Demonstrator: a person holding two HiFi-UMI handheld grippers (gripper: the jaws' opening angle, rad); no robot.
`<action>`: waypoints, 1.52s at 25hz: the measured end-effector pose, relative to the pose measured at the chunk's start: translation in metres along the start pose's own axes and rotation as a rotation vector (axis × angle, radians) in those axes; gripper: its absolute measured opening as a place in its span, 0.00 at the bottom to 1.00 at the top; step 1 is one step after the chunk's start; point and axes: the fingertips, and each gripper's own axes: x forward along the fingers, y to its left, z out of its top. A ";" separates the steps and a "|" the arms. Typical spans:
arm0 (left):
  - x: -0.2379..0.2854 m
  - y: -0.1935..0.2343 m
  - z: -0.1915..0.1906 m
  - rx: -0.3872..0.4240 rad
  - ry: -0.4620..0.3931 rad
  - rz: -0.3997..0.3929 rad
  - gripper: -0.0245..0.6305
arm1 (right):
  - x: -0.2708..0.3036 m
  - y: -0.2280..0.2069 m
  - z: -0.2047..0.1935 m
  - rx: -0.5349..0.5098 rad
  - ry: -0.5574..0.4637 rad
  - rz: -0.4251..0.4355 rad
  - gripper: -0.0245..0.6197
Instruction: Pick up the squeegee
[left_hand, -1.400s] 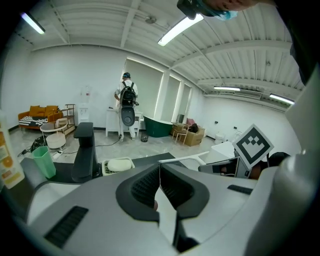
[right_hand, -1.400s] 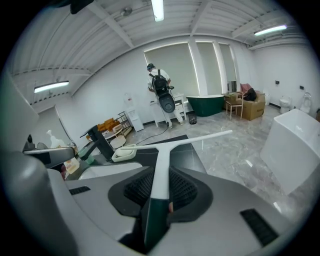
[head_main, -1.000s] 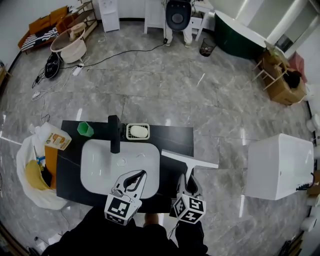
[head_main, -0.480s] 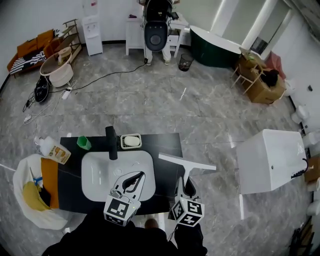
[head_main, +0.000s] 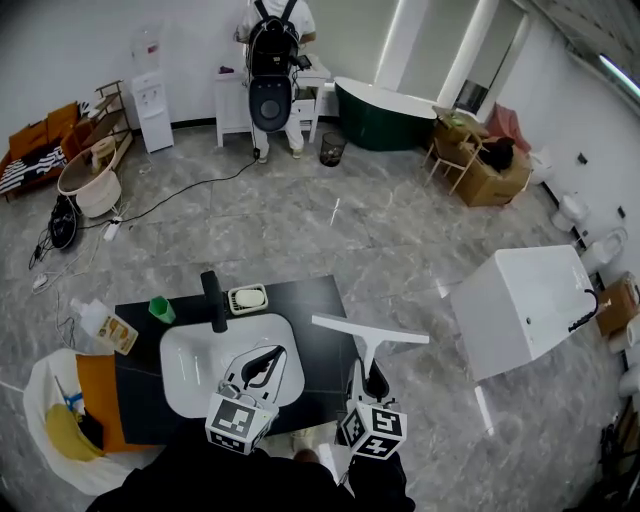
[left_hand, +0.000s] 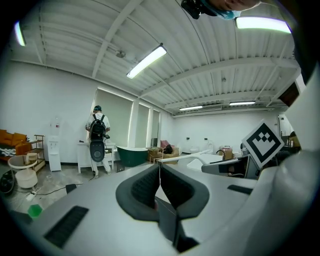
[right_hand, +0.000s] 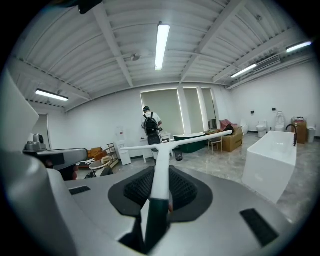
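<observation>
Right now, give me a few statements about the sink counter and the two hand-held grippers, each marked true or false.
1. The right hand-held gripper is shut on the squeegee. True.
2. The left hand-held gripper holds the green cup. False: its jaws are together with nothing between them, and the cup stands on the counter.
3. The squeegee lies in the sink. False: it is held in the air by its handle.
4. A soap dish sits beside the black faucet. True.
</observation>
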 end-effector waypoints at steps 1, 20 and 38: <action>-0.003 -0.003 0.003 0.007 -0.006 -0.010 0.07 | -0.007 0.000 0.001 0.001 -0.011 -0.008 0.20; -0.074 -0.061 0.014 0.069 -0.044 -0.147 0.07 | -0.124 0.015 -0.010 0.022 -0.101 -0.124 0.20; -0.071 -0.066 0.008 0.068 -0.030 -0.161 0.07 | -0.127 0.011 -0.014 0.028 -0.099 -0.137 0.20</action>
